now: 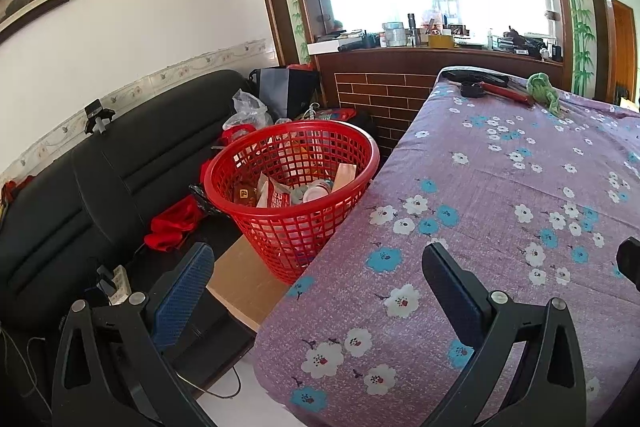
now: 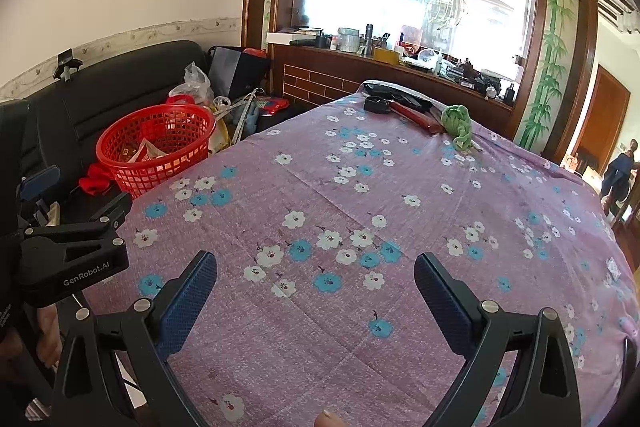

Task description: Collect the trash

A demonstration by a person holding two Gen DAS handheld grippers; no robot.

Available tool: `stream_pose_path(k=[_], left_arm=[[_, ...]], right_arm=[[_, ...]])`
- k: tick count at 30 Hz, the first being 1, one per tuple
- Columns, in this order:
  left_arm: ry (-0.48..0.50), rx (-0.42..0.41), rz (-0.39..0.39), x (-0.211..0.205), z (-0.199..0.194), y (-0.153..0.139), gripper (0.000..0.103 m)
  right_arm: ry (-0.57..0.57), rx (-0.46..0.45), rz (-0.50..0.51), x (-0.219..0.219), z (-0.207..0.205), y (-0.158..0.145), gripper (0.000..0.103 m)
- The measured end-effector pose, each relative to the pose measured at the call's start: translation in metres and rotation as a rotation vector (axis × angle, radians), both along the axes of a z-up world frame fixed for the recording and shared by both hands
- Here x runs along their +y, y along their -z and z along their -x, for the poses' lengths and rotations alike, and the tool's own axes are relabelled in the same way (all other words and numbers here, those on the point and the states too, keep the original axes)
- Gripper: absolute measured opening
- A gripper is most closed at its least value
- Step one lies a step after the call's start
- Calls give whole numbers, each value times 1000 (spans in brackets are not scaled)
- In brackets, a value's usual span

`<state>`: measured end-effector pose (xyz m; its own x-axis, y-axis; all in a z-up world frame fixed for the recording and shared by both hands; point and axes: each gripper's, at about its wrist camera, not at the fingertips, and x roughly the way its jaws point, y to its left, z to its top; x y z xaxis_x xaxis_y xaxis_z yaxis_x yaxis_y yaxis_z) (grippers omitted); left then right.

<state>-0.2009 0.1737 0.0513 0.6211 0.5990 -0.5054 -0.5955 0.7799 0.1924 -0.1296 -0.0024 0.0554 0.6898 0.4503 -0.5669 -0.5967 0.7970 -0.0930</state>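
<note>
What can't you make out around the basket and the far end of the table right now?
- Red basket: lower contents hidden under wrappers and its mesh wall, both views.
- Dark items by the green cloth: too small to identify.
- Floor behind the basket: blocked by the table.
- Sill clutter: washed out by window glare.

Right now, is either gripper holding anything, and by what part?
Nothing is held. The left gripper and right gripper are both open with nothing between the fingers. Trash already lies in the red basket.

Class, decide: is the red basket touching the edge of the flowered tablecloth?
Touching. In the left wrist view, the red basket's rim presses against the flowered tablecloth's hanging edge.
</note>
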Motion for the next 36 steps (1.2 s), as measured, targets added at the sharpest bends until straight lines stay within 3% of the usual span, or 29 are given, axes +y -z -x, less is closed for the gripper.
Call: stream_pose_path(k=[36], left_arm=[[10, 7, 5, 2, -1, 4, 103]], right_arm=[[3, 12, 0, 0, -2, 5, 101]])
